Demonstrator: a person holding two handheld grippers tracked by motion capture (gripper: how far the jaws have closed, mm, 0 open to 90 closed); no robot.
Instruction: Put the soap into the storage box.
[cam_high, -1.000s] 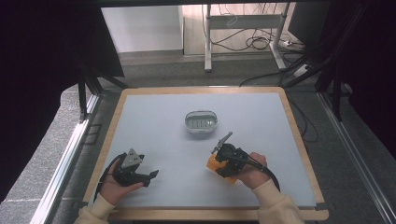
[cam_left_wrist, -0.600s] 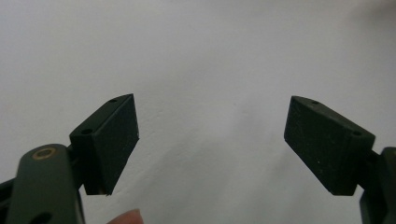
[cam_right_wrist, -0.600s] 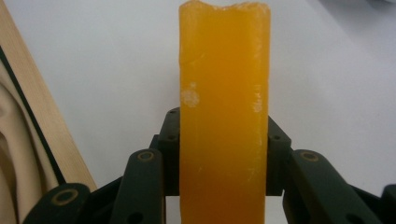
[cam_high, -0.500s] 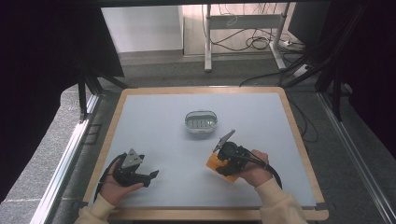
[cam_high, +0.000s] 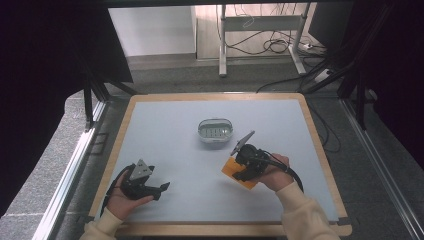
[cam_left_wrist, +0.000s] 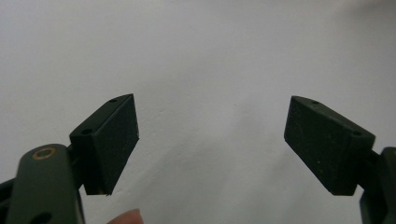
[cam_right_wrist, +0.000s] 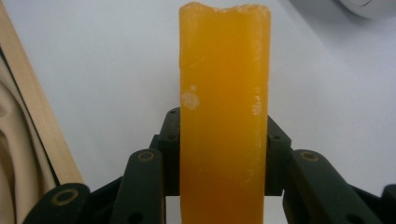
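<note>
While the right gripper (cam_right_wrist: 223, 154) clamps the orange block (cam_right_wrist: 224, 112) across its short width, long axis running out beyond the jaws, the oval dish (cam_high: 215, 130) lies near, up-table and leftward; the left gripper (cam_left_wrist: 212, 140), jaws spread and empty, sits farther off.

The left gripper (cam_high: 161, 188) rests low with fingers (cam_left_wrist: 108, 144) spread wide; the right gripper (cam_high: 243, 175) is clamped tight.
</note>
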